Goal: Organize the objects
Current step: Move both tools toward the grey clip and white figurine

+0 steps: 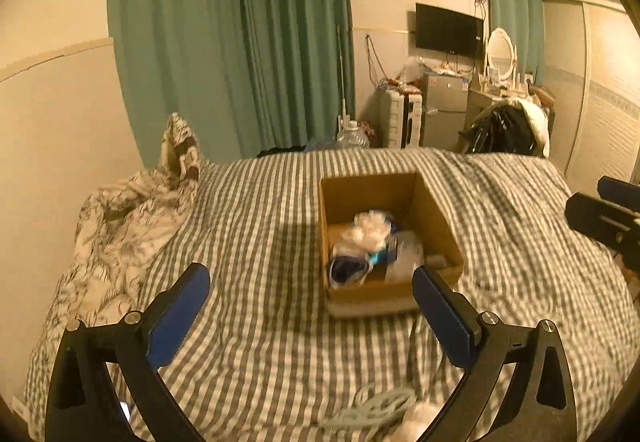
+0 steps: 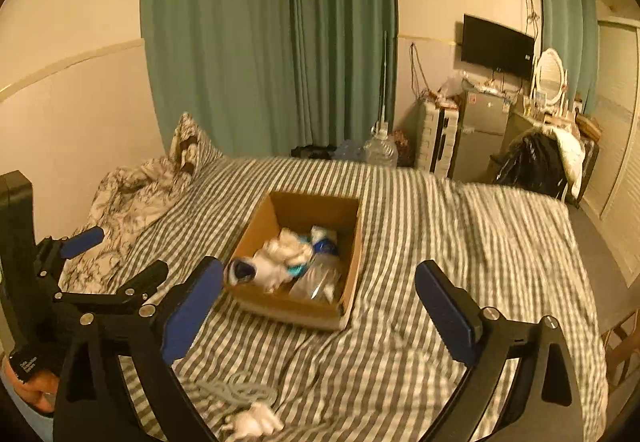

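Left wrist view: left tool (image 1: 310,282), fingers spread wide, nothing between them, hanging above the striped bed (image 1: 260,322). Right tool (image 2: 318,284), likewise spread and empty, held just beside the left one. Box (image 2: 352,242): open cardboard, mid-bed, nearer the far edge than the near edge; it holds a white fluffy bundle (image 2: 292,248), a clear bottle (image 2: 320,274), a dark blue and white item (image 2: 242,270) against the near wall, and something teal, too blurred to name. Loose items near the near edge of the bed, below both tools: a pale coiled cord (image 2: 236,390) and a small white fluffy piece (image 2: 256,420), lying just beside each other. Crumpled patterned quilt (image 1: 120,226) heaped at the left edge. Judged step: collect the remaining loose pieces for the box. Handling advice: lower one tool straight over the fluffy piece, close on its bulk and not on the sheet; take the cord across several loops at once so that it lifts as one bundle; release low inside the box, over the free floor at the far wall.
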